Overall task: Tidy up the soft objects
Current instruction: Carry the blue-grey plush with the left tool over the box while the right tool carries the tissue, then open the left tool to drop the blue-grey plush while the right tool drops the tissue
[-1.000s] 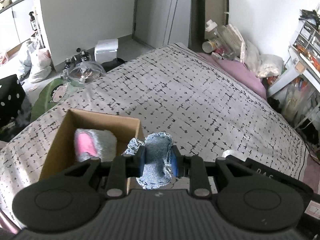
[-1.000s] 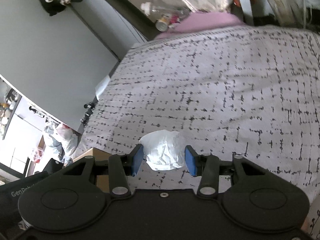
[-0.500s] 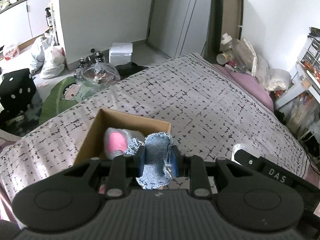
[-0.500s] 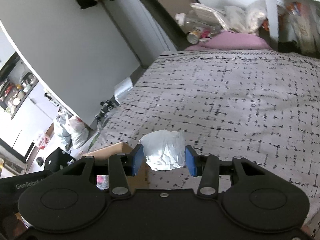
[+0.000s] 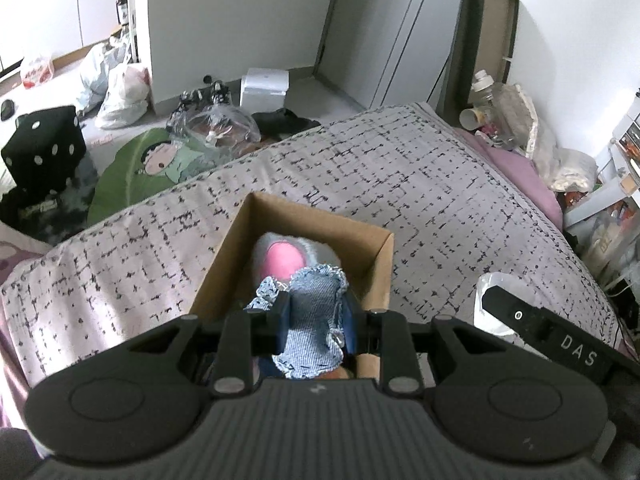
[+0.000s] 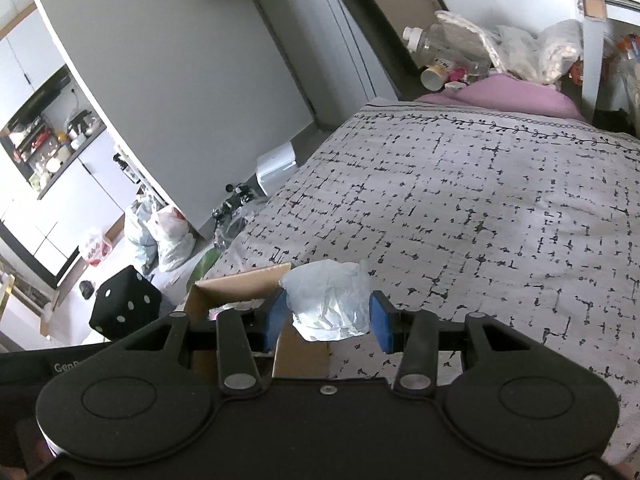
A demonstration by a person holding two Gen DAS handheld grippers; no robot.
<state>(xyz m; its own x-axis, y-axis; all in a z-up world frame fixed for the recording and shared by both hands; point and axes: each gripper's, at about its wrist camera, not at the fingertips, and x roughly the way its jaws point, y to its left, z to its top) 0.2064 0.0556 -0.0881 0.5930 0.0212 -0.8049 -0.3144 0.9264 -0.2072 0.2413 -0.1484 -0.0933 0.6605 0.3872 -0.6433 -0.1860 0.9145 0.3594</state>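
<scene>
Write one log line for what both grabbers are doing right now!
left gripper: shut on denim cloth, over cardboard box | right gripper: shut on white bag, beside box

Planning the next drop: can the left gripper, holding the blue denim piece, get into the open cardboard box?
Probably yes: the left gripper with the denim piece is over the cardboard box, nothing covering its opening.

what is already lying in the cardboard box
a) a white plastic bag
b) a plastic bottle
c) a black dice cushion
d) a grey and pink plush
d: the left wrist view shows a grey and pink plush inside the box, just beyond the denim piece that the left tool holds over it.
</scene>
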